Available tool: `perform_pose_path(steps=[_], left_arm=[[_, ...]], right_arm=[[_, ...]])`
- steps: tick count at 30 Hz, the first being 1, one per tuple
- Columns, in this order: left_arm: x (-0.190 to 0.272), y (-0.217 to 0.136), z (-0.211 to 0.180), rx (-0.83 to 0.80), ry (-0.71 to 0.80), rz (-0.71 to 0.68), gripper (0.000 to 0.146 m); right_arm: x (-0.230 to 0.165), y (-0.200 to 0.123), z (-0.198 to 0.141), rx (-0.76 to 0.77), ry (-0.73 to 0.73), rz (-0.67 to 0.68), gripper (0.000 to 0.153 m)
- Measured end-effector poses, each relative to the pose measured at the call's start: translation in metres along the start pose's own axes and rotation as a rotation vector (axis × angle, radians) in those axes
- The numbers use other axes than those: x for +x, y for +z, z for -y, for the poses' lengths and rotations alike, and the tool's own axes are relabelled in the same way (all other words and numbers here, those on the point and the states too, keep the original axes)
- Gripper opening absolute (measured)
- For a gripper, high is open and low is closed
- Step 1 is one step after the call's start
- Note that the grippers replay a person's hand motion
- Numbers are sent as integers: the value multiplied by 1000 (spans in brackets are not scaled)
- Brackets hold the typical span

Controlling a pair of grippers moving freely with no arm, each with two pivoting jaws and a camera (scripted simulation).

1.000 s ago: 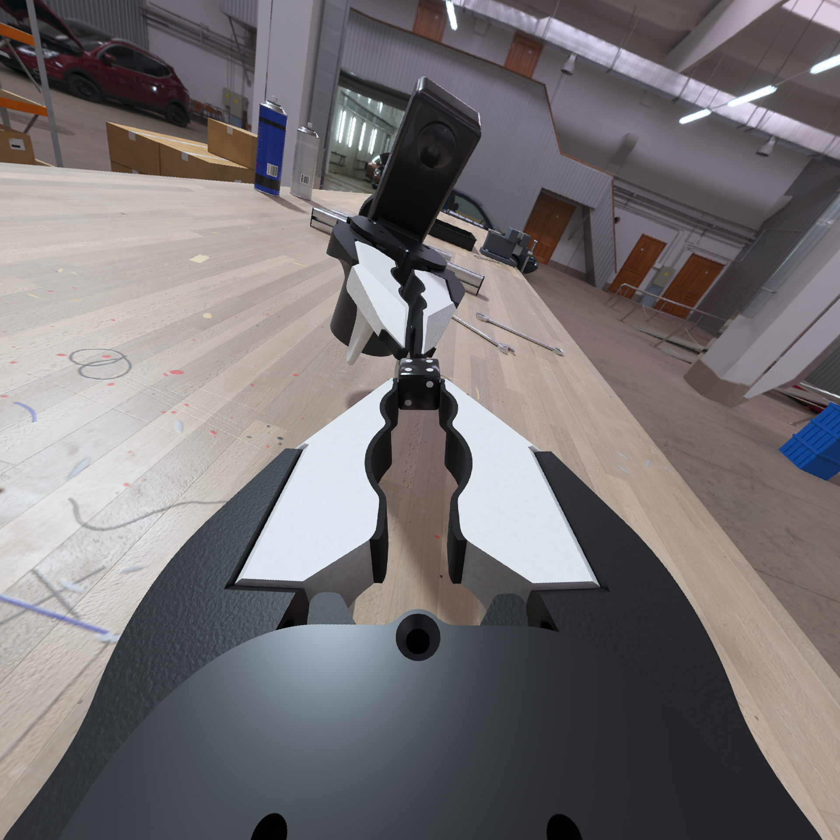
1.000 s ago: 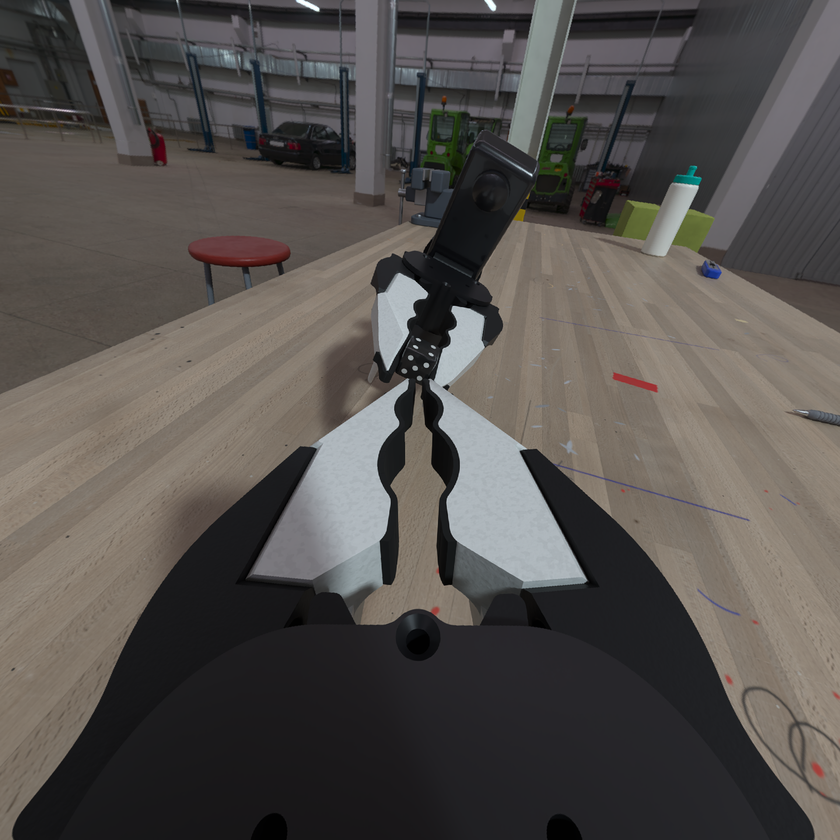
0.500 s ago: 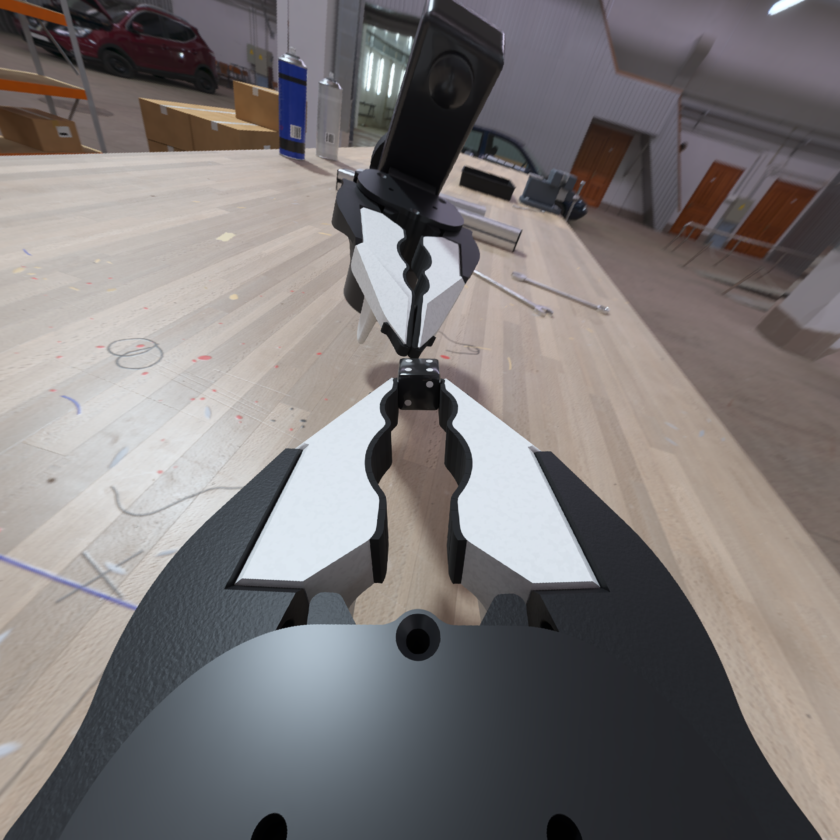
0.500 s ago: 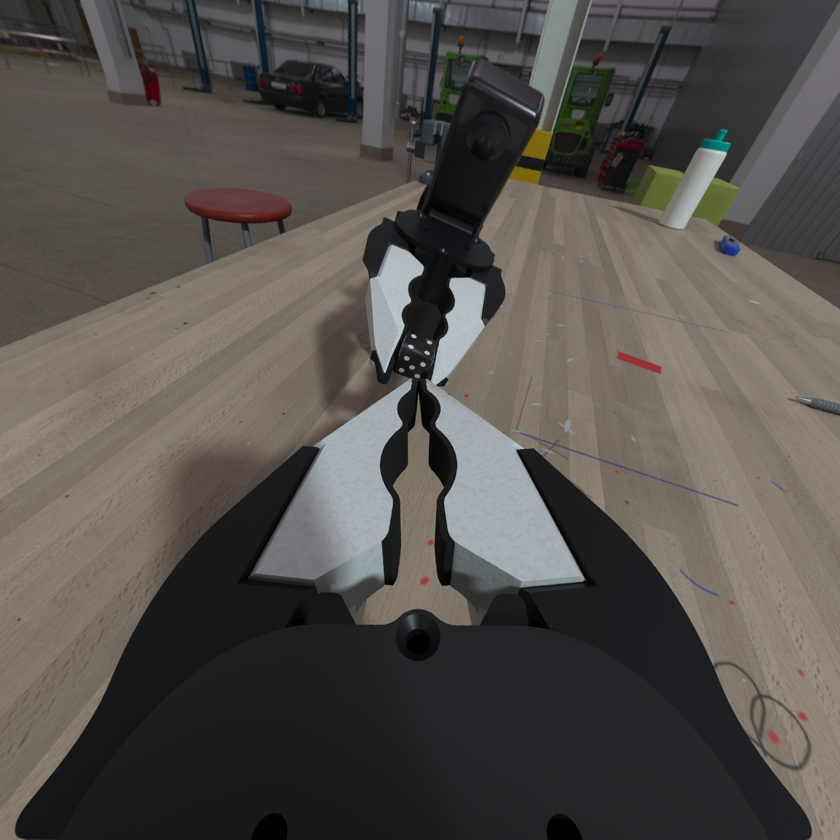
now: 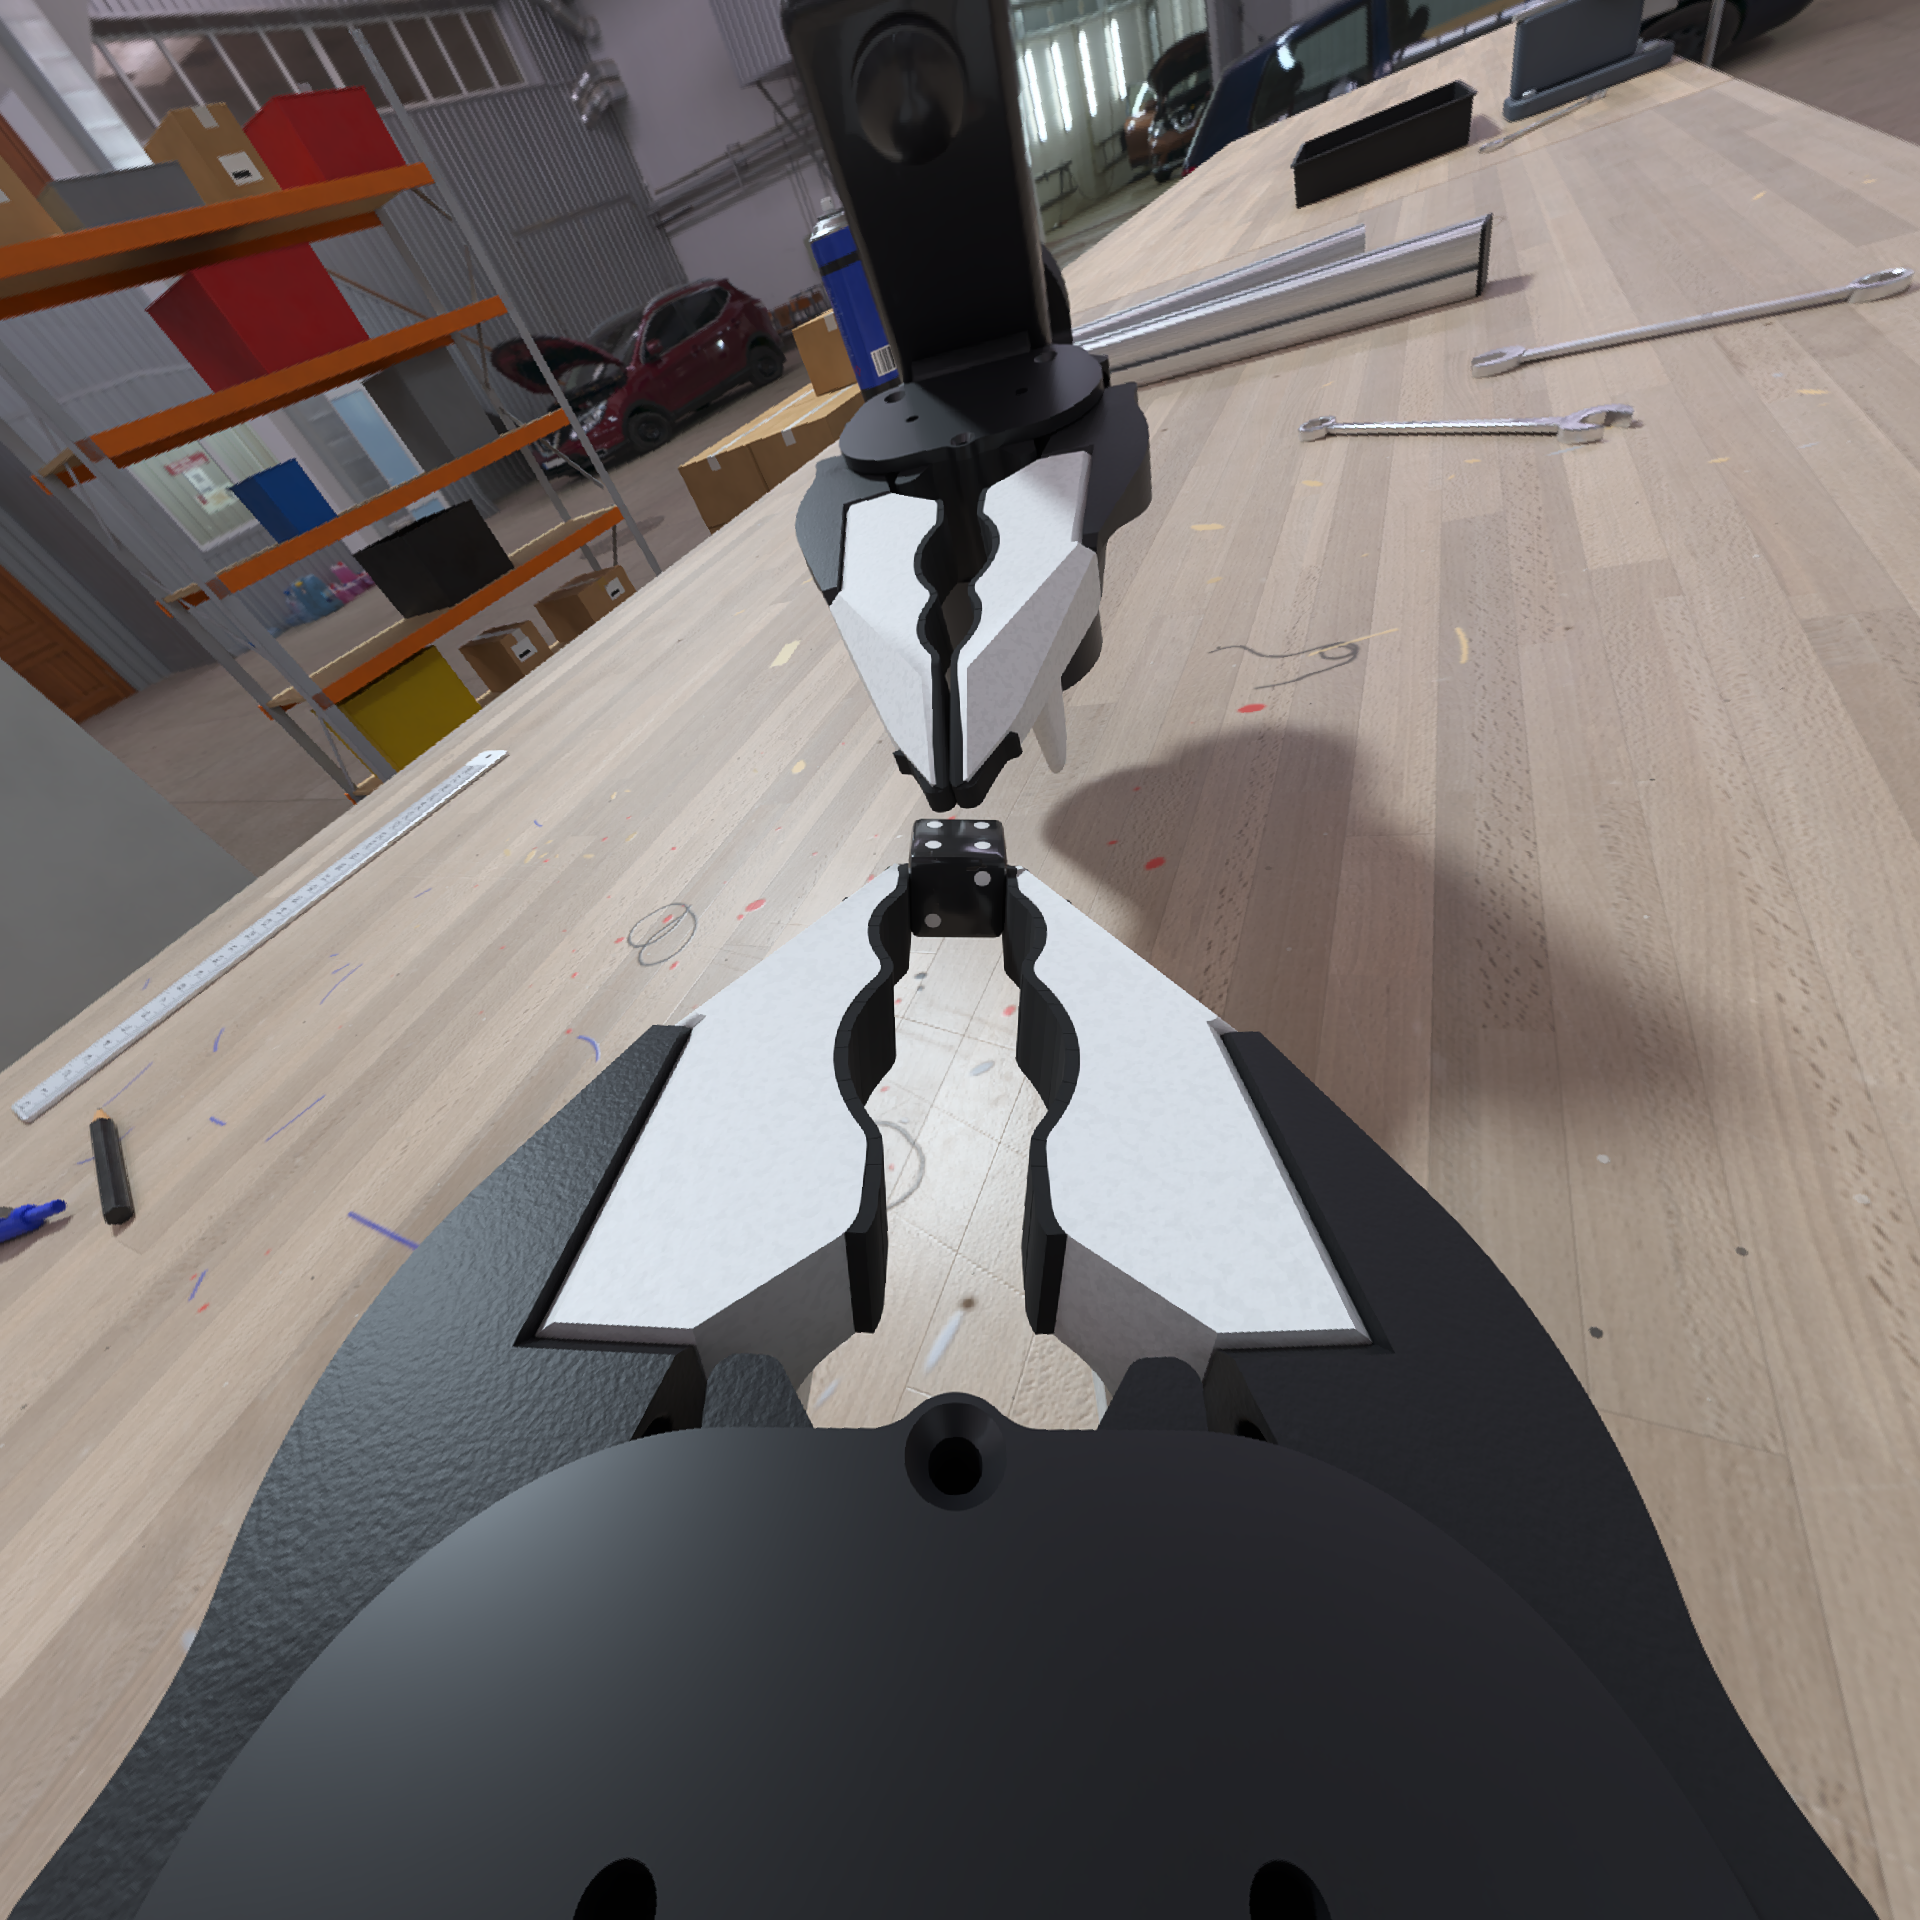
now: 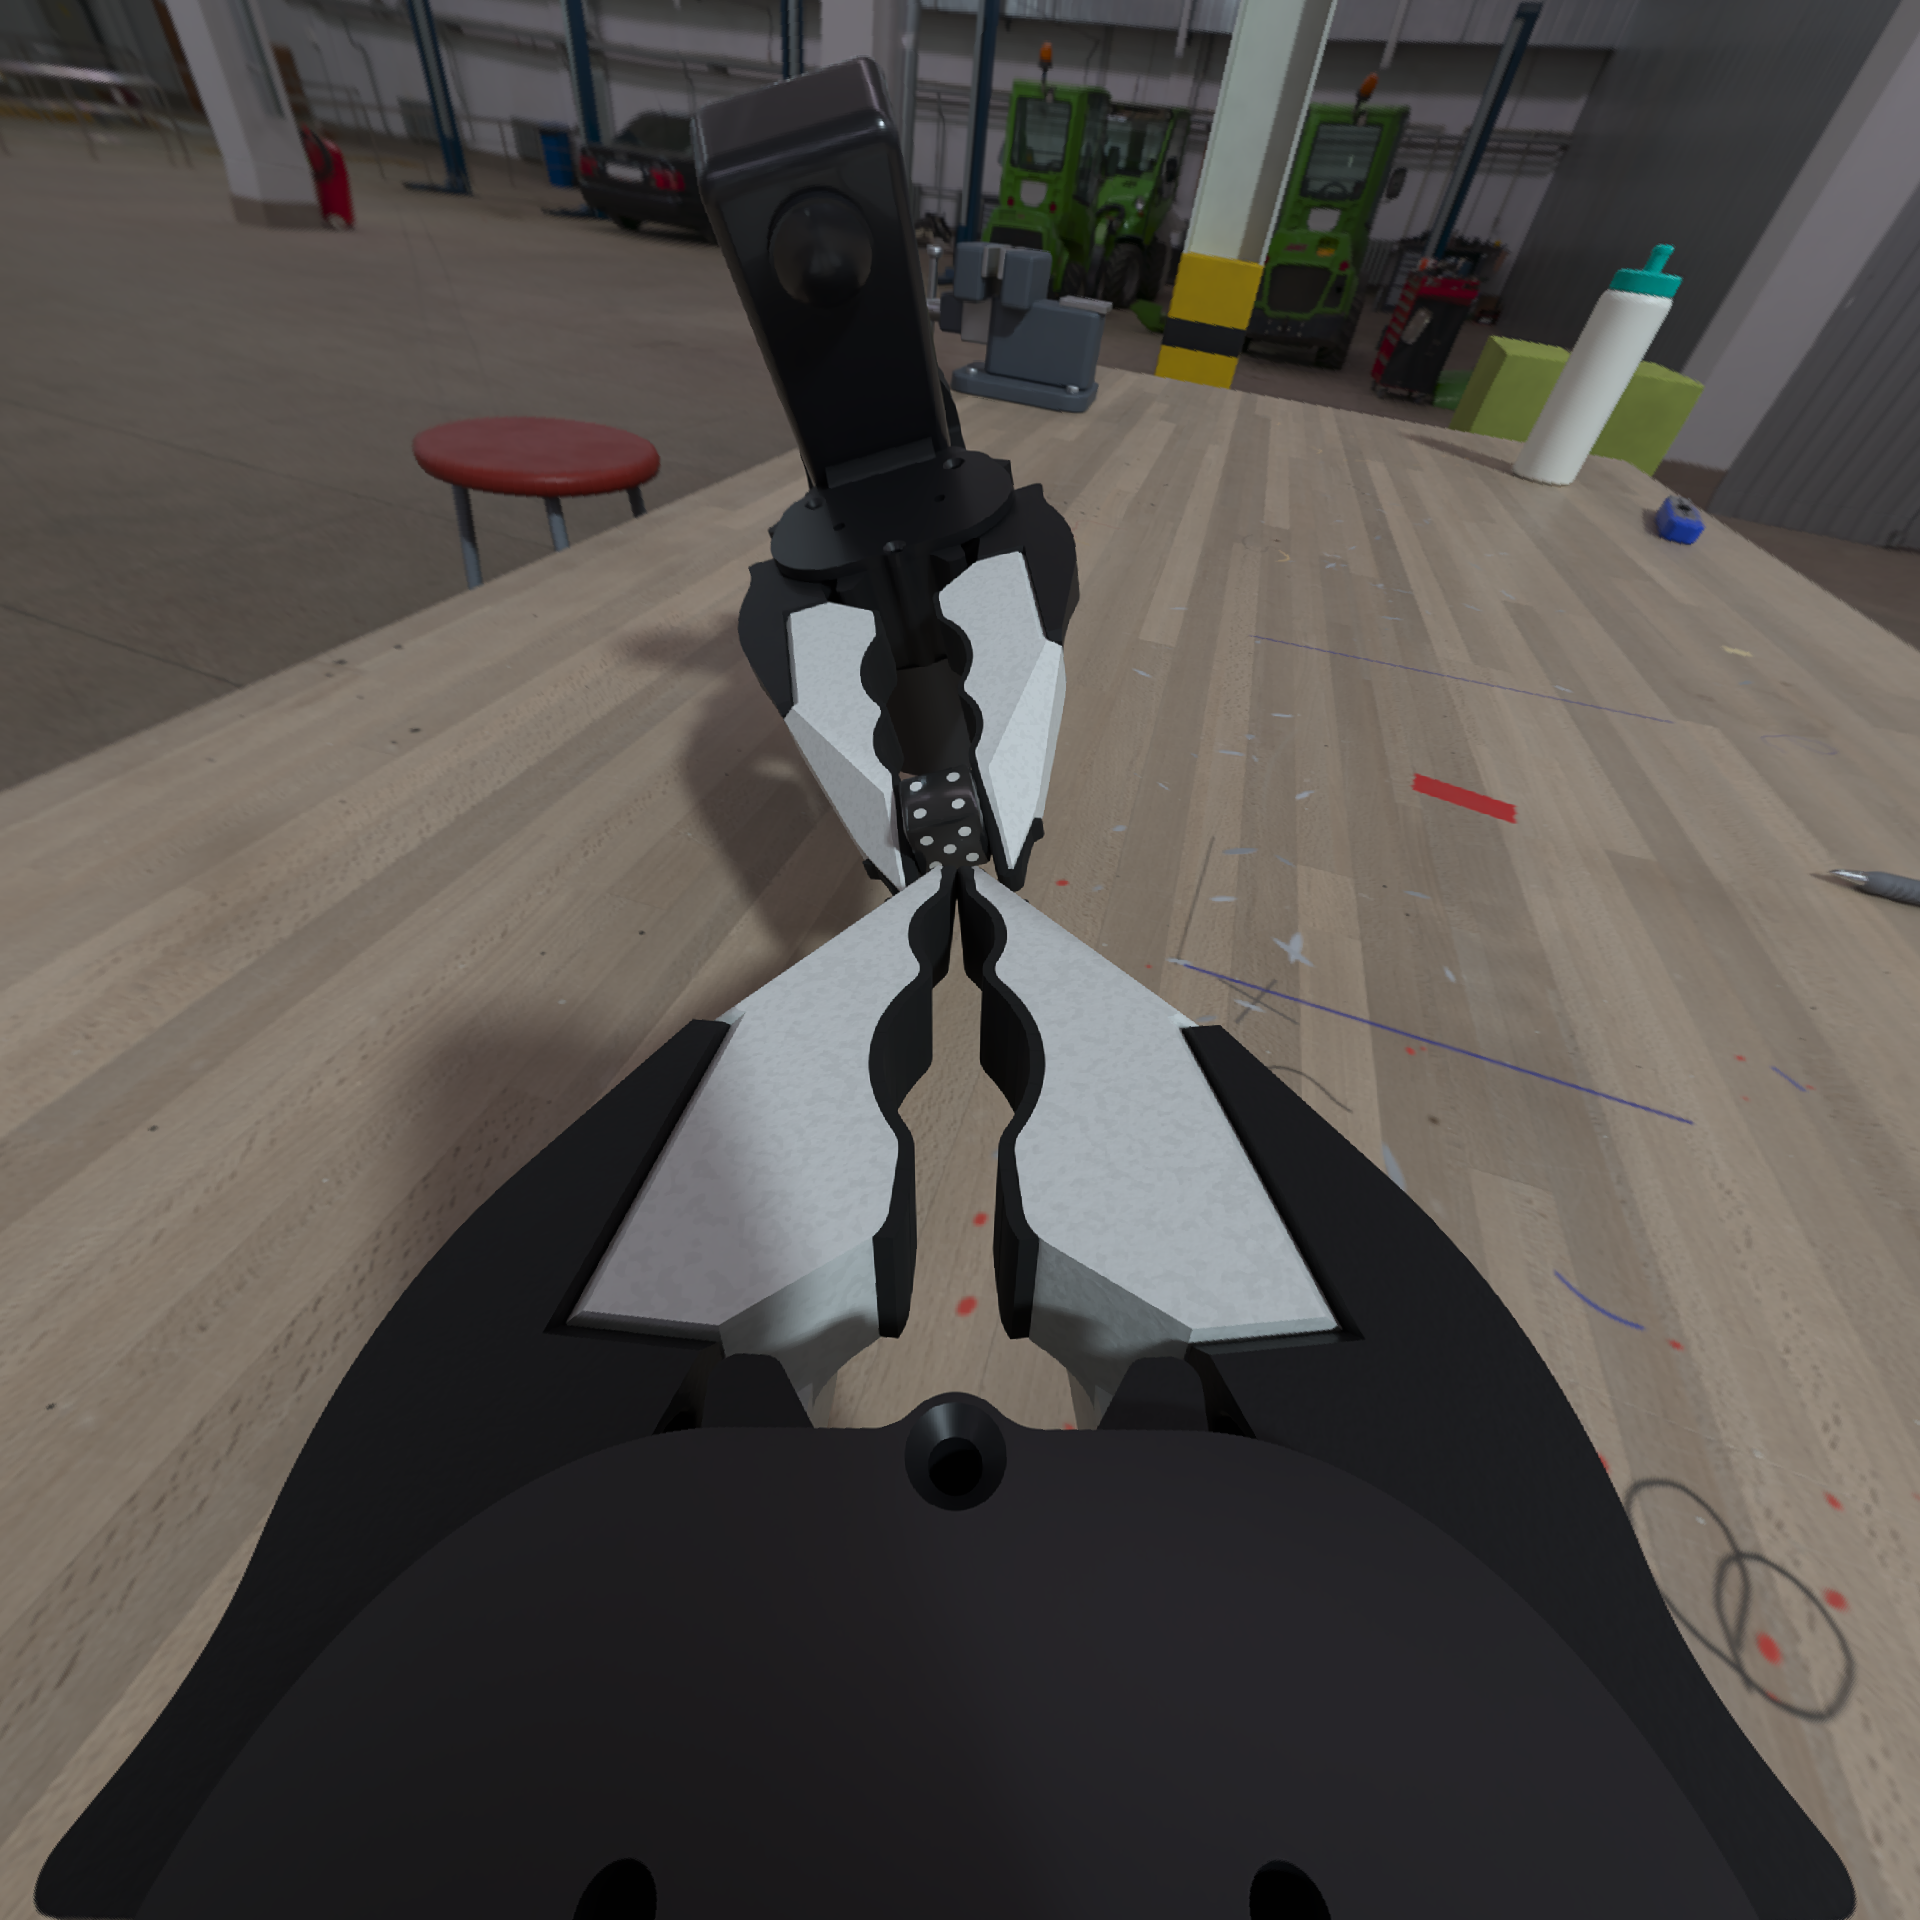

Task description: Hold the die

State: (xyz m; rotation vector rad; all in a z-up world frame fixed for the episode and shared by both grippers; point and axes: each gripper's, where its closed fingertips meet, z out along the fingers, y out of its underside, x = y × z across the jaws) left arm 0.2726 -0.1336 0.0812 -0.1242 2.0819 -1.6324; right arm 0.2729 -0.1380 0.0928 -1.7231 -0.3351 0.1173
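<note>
A black die with white pips [image 5: 956, 878] is pinched between the fingertips of my left gripper [image 5: 956, 896], which is shut on it above the wooden table. The right gripper [image 5: 954, 798] faces it tip to tip, shut and empty, with a small gap to the die's far face. In the right wrist view my right gripper [image 6: 954, 883] has its jaws together just short of the die [image 6: 943, 823]. There the die sits between the fingers of the left gripper [image 6: 951, 847], which points back at me.
In the left wrist view, a steel ruler [image 5: 260, 925], a pencil [image 5: 109, 1169], two wrenches [image 5: 1465, 424], aluminium bars [image 5: 1299, 291] and a black tray [image 5: 1382, 145] lie on the table. In the right wrist view, a white bottle [image 6: 1595, 374], a vise [image 6: 1029, 332], a red stool [image 6: 535, 457].
The left gripper has rolled and swung with the die still in its grip, so its view now looks over shelving and a ruler. The right gripper stays shut, tip close to the die.
</note>
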Motion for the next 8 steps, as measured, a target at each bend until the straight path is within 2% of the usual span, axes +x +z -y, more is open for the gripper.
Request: perform_pose_path(steps=[8], left_arm=[[-6,-2,2,34,25,62,16]], right_arm=[[5,-2,-2,-19,-33,-42,0]])
